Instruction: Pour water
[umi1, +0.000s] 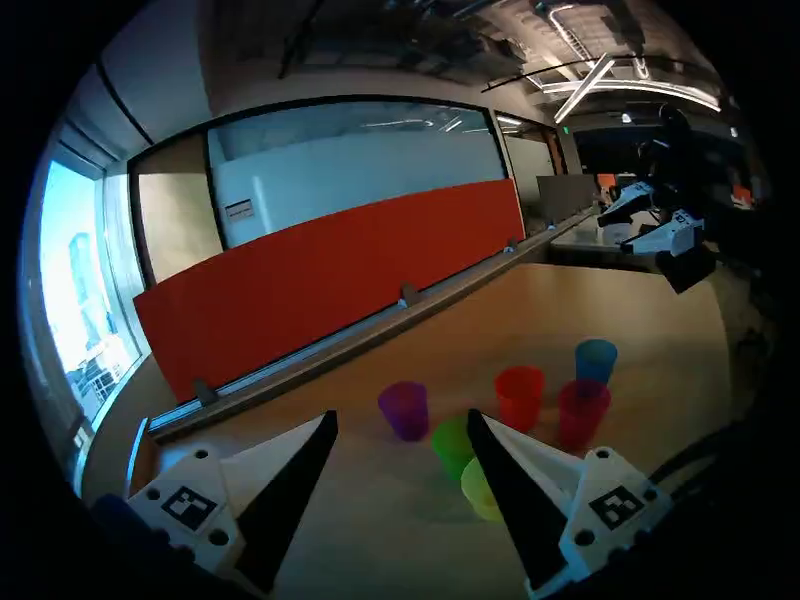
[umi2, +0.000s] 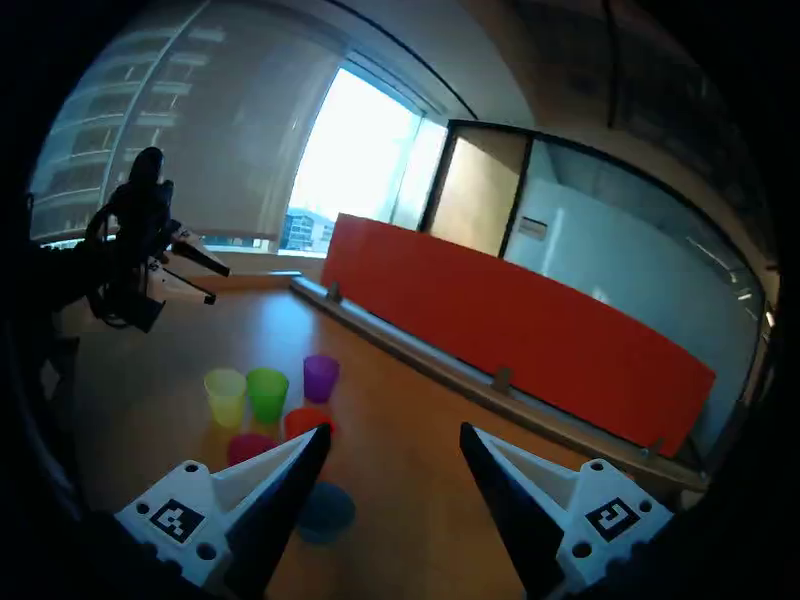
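Six plastic cups stand upright in a loose cluster on the wooden worktop (umi1: 620, 310), one of each colour. In the left gripper view they sit at lower centre: the purple cup (umi1: 404, 410), green cup (umi1: 450, 445) and yellow cup (umi1: 480, 490) towards the left, and the red cup (umi1: 520, 396), pink cup (umi1: 583, 412) and blue cup (umi1: 596, 360) towards the right. I cannot tell whether any cup holds water.

My left gripper (umi1: 400, 415) fills the bottom of that frame, its jaws spread wide and gripping nothing. The green and yellow cups are partly hidden behind one finger. My right gripper (umi2: 392, 428) is likewise wide open and gripping nothing in the right gripper view, where the blue cup lies at lower left, partly behind a finger. Each gripper also appears small in the other's view, raised well apart from the cups.

One long orange divider panel (umi1: 330, 270) runs along the worktop's far edge. Behind it is a glass wall (umi1: 360, 165), with a bright window (umi1: 75, 290) at far left and strip lights (umi1: 600, 85) at upper right.
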